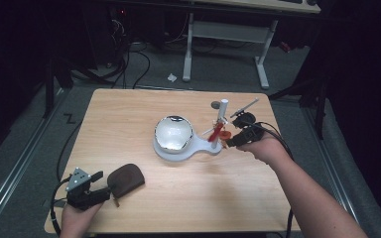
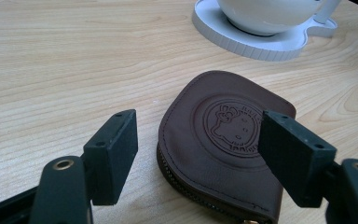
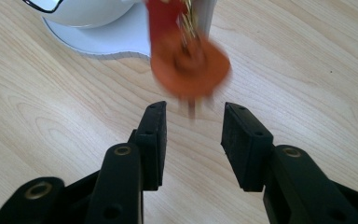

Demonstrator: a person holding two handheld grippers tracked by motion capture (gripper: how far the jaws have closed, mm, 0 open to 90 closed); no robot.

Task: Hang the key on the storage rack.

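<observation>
A brown leather zip pouch (image 1: 125, 179) with an embossed round emblem lies flat near the table's front left corner. My left gripper (image 1: 103, 187) stands open right beside it. In the left gripper view the pouch (image 2: 223, 140) lies just ahead of and between the open jaws of this gripper (image 2: 198, 140), and I cannot tell whether they touch it. A red-orange round tag (image 3: 189, 63), blurred, hangs with gold metal from a white post (image 1: 223, 111). My right gripper (image 3: 193, 126) is open just below the tag, holding nothing; in the high view the right gripper (image 1: 228, 142) sits by the post's foot.
A white stand (image 1: 161, 148) at the table's middle carries a shiny round bowl (image 1: 173, 133), and its base (image 3: 116, 42) lies close to the right jaws. A thin rod (image 1: 245, 106) sticks out behind the post. Table edges are near the left hand.
</observation>
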